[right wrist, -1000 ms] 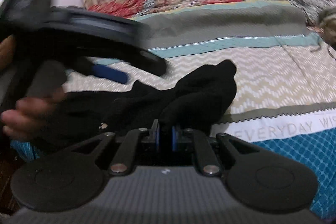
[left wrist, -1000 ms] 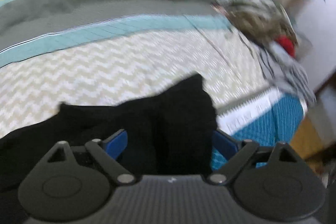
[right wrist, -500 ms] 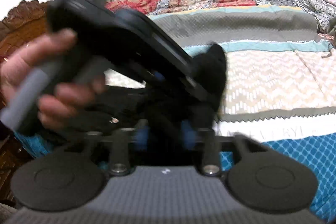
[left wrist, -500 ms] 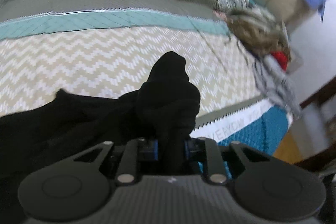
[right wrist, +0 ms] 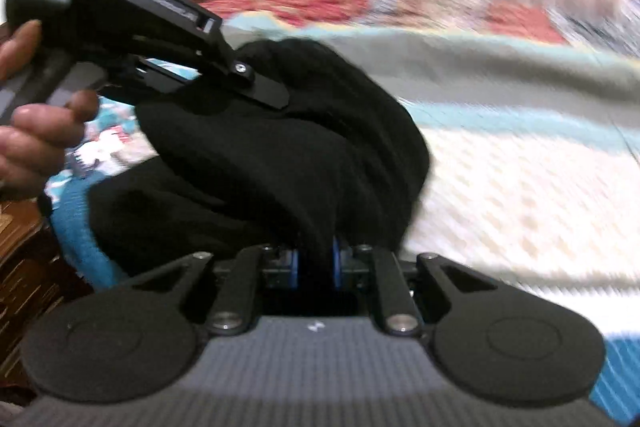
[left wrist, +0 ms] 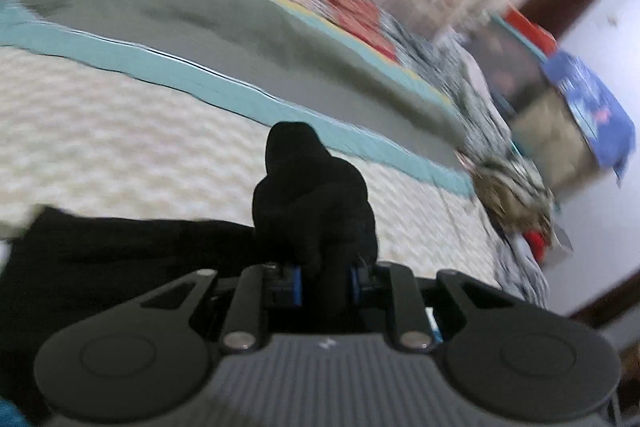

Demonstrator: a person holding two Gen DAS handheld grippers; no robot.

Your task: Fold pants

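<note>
Pants (left wrist: 312,203): black, bunched over bed (left wrist: 120,131).
L hand-held gripper (left wrist: 325,281): clamped on cloth.
R hand-held gripper (right wrist: 316,263): just closed, cloth pinched.
Risk: thick wad slips → crooked fold.

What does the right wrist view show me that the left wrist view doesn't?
Only the right wrist view shows the person's hand holding the left gripper's body, and the right gripper shut on the black pants. Only the left wrist view shows the left gripper clamped on a bunched fold, a clothes heap and a blue-covered box. Both show the pants lifted above the zigzag bedspread; the right jaws have just been closing on them.
</note>
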